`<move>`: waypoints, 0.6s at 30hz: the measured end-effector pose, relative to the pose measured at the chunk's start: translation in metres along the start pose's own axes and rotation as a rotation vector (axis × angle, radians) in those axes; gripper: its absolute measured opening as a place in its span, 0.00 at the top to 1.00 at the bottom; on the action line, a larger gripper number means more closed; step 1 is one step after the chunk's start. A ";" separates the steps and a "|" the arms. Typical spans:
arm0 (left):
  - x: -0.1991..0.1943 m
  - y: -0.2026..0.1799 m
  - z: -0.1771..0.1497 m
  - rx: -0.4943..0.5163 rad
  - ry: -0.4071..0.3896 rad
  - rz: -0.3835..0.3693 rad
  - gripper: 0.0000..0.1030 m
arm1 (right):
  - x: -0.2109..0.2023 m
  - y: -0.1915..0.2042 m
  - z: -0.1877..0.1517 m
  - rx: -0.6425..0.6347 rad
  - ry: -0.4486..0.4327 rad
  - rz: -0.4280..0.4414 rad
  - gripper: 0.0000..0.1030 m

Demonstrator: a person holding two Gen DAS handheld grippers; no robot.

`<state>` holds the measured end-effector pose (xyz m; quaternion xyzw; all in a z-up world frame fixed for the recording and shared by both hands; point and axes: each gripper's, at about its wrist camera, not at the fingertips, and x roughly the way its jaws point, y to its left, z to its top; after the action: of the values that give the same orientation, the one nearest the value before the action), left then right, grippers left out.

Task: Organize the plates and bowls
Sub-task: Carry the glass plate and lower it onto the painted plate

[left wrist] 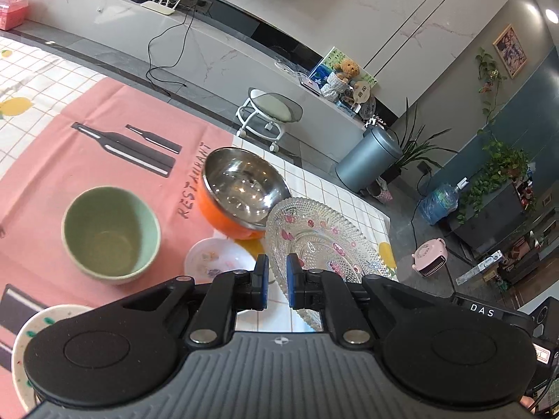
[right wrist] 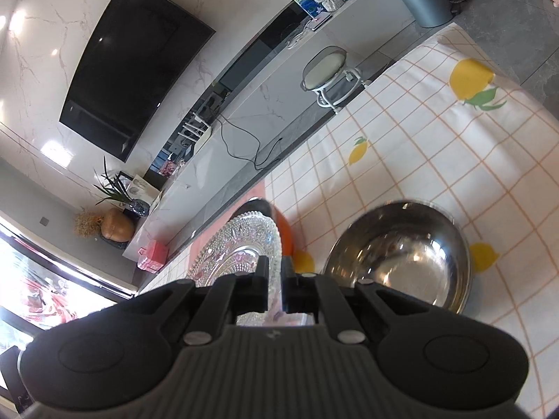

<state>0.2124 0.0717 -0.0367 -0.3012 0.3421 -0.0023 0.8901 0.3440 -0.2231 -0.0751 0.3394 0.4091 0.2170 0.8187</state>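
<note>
Both tongs were clamped on the glass plate point(left wrist: 321, 241): the left gripper point(left wrist: 276, 281) pinched its near rim, and the right gripper point(right wrist: 276, 288) pinched the rim on its own side. Tilted, the plate hung above the tablecloth point(right wrist: 419, 146), beside the orange bowl point(left wrist: 241, 192). By my reading, this was the carrying step; next, both hands needed to travel together, level, toward a chosen stacking spot.

Beaded clear glass plate point(left wrist: 325, 241); shiny steel bowl point(right wrist: 401, 255); matt tablecloth point(right wrist: 436, 146).
</note>
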 end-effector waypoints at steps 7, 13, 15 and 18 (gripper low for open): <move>-0.050 0.048 -0.025 -0.036 -0.014 0.005 0.90 | -0.010 0.017 -0.081 0.035 0.053 0.024 0.95; -0.082 0.097 -0.052 -0.085 -0.004 0.048 0.90 | -0.001 0.025 -0.148 0.061 0.119 0.021 0.95; -0.087 0.111 -0.061 -0.107 0.004 0.066 0.90 | 0.003 0.026 -0.166 0.067 0.137 0.016 0.94; -0.092 0.126 -0.072 -0.110 0.012 0.090 0.90 | 0.010 0.027 -0.187 0.066 0.165 0.000 0.94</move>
<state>0.0721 0.1556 -0.0910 -0.3337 0.3605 0.0546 0.8693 0.1952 -0.1277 -0.1419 0.3474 0.4820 0.2308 0.7706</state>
